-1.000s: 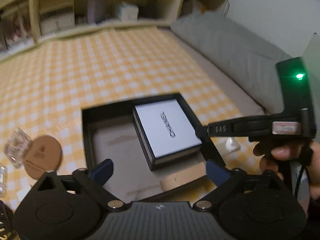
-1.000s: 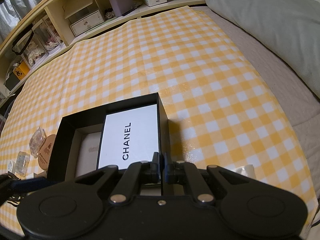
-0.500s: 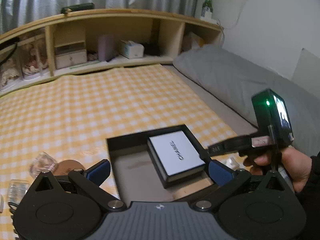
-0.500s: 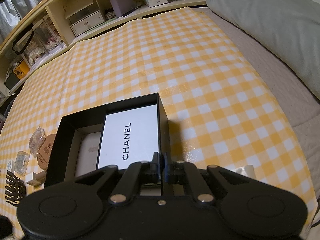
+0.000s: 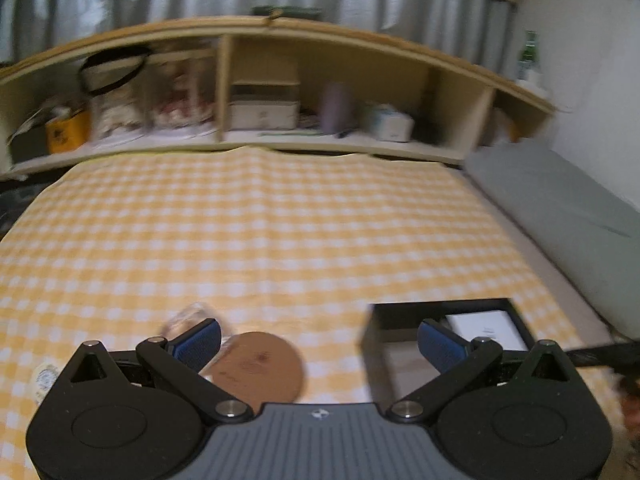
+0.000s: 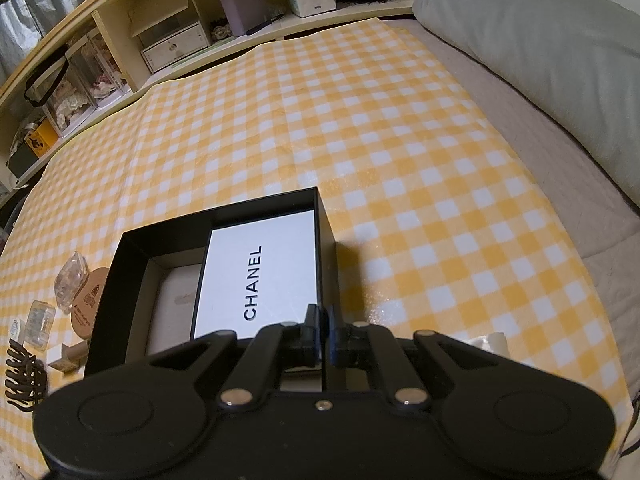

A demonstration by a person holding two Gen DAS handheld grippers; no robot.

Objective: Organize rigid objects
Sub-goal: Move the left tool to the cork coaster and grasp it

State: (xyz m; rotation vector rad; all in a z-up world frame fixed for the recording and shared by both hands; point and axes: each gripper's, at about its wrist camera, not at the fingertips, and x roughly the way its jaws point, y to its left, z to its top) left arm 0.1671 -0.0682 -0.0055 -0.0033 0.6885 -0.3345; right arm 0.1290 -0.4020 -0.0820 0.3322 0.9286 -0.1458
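Observation:
An open black box (image 6: 224, 214) lies on the yellow checked cloth with a white lettered box (image 6: 260, 276) inside it, against its right wall. My right gripper (image 6: 323, 320) is shut on that right wall near the front corner. In the left wrist view the black box (image 5: 440, 306) and the white box (image 5: 486, 326) sit at the lower right. My left gripper (image 5: 318, 338) is open and holds nothing. It hangs above a round brown disc (image 5: 256, 368) and a clear plastic case (image 5: 188, 318) to the left of the box.
Left of the box lie the brown disc (image 6: 90, 300), the clear case (image 6: 72, 280), a small clear box (image 6: 40, 322), a beige block (image 6: 70, 356) and a black hair claw (image 6: 22, 380). A grey pillow (image 6: 540, 40) borders the right; a wooden shelf (image 5: 280, 80) runs along the back.
My left gripper has swung left and tilted up: the black box slid to the right of its view and the brown disc now lies between its open fingers. The right gripper has kept still.

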